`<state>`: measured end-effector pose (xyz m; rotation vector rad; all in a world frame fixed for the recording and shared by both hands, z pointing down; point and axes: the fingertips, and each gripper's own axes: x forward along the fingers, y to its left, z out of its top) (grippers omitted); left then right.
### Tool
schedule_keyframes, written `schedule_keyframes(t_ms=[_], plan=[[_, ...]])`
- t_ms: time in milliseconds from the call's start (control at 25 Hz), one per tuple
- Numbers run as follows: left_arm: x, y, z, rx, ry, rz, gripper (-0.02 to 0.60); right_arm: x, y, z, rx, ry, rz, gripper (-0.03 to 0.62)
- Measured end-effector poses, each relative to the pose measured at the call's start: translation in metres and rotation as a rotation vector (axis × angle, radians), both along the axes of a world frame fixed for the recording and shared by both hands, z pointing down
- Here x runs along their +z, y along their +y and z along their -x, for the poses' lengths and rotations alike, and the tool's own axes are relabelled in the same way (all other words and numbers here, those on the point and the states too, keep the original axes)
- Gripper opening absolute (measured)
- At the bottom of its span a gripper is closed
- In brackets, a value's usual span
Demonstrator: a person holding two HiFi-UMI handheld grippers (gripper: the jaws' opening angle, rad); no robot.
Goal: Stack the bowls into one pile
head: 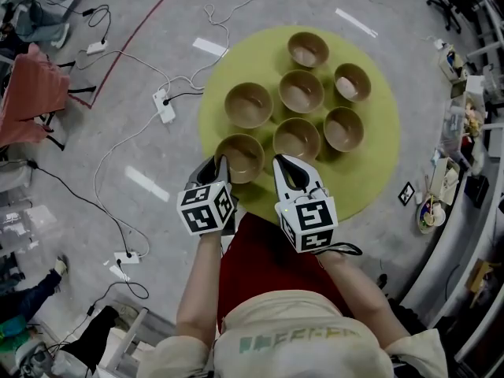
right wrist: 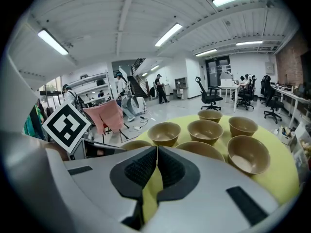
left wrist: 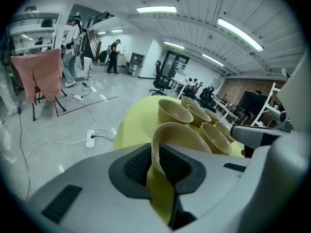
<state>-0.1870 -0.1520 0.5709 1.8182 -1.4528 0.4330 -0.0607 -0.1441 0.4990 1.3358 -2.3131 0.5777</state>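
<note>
Several tan bowls stand separately on a round yellow-green table point(head: 370, 176). My left gripper point(head: 221, 164) is at the table's near edge, shut on the near rim of the front-left bowl point(head: 242, 156). In the left gripper view that bowl's rim point(left wrist: 181, 134) runs between the jaws of the left gripper point(left wrist: 155, 160). My right gripper point(head: 285, 164) is shut on nothing, just in front of the front-middle bowl point(head: 297, 138). In the right gripper view the right gripper point(right wrist: 156, 165) shows its pads pressed together, with the front-middle bowl point(right wrist: 200, 149) right behind them.
White power strips point(head: 164, 105) and cables lie on the grey floor left of the table. A red cloth on a rack point(head: 31, 93) stands at far left. A cluttered curved desk point(head: 453, 172) runs along the right. People stand far back in the room point(left wrist: 115, 55).
</note>
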Motion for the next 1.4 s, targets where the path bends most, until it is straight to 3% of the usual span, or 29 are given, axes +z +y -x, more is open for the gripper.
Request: schedule_keyframes(t_ms=[600, 880, 1400], plan=[[-0.024, 0.009, -0.007, 0.001, 0.005, -0.031, 0.032, -0.013, 0.009, -0.011, 0.013, 0.000, -0.020, 0.037], [-0.059, 0.010, -0.008, -0.017, 0.001, -0.098, 0.032, -0.027, 0.015, -0.028, 0.033, -0.006, -0.050, 0.037], [-0.106, -0.006, -0.040, 0.042, -0.011, -0.200, 0.032, -0.050, 0.024, -0.071, 0.125, -0.014, -0.094, 0.037]])
